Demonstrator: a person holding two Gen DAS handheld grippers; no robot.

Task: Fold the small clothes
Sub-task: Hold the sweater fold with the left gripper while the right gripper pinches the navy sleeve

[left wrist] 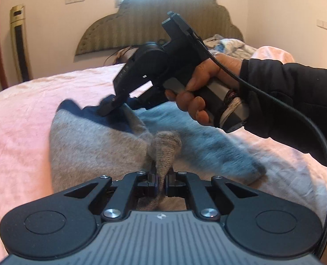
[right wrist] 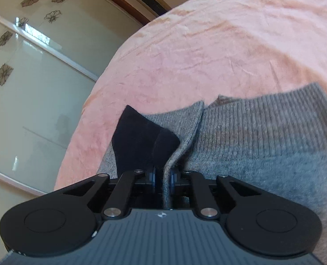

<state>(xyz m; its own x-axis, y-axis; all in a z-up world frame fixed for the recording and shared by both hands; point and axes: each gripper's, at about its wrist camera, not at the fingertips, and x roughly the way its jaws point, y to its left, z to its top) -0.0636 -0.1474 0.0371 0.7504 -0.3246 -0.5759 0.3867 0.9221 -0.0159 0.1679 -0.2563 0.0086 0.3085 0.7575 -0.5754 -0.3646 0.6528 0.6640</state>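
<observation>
Grey knit garment point(left wrist: 92, 145) lay on pink bed point(left wrist: 19, 132), both claws pinching it: left claw point(left wrist: 161, 180) clamped a bunched fold, right claw point(right wrist: 163, 176) an edge w/ navy patch. Risk: thin pinches slip if pulled unevenly, fold skews.

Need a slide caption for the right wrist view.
Right gripper shut on a grey knit garment with a dark navy patch, over a pink bedspread.

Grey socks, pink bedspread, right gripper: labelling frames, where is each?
grey socks point(right wrist: 263, 132), right wrist view, ribbed cuff.
pink bedspread point(left wrist: 19, 132), left wrist view, bare stretch.
right gripper point(left wrist: 110, 108), left wrist view, fingertips on sock.
</observation>
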